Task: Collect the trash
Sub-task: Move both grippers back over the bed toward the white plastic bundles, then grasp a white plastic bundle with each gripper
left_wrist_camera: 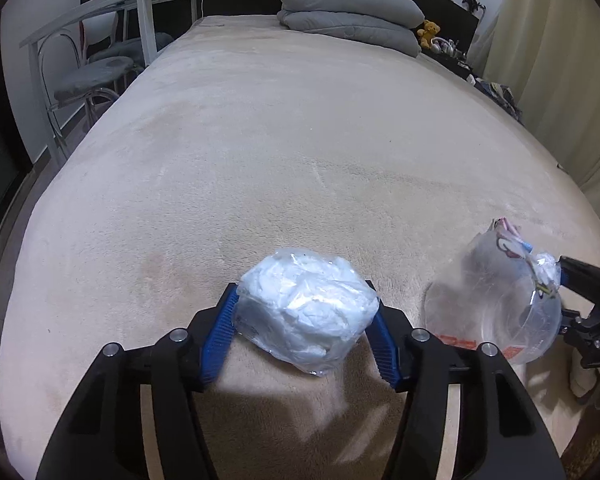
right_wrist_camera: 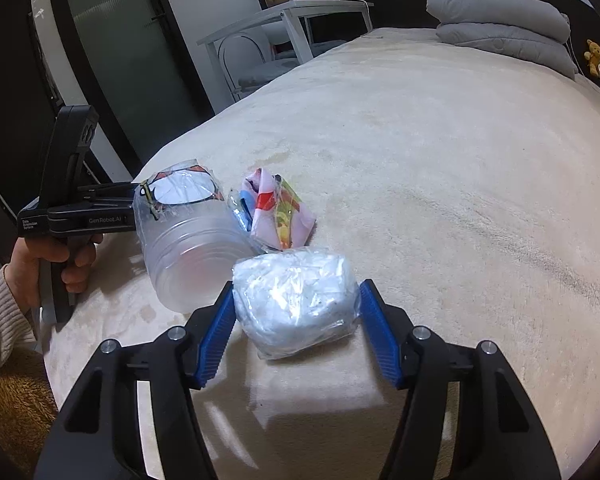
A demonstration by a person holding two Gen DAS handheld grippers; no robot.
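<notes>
White wad (left_wrist_camera: 306, 308); clear cup (right_wrist_camera: 188, 236); beige blanket (left_wrist_camera: 260, 152); blue pads (left_wrist_camera: 220, 336)

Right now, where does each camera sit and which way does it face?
Left wrist: low over beige plush bed, facing folded grey duvet; left gripper jaws flank white plastic-wrapped bundle; right gripper at right.
Right wrist: same direction; own jaws, left hand at left.
Shared: bed, duvet, clear plastic jar.

One clear plastic jar (right_wrist_camera: 188, 248), one white plastic-wrapped bundle (right_wrist_camera: 296, 300), one colourful wrapper (right_wrist_camera: 280, 216).
</notes>
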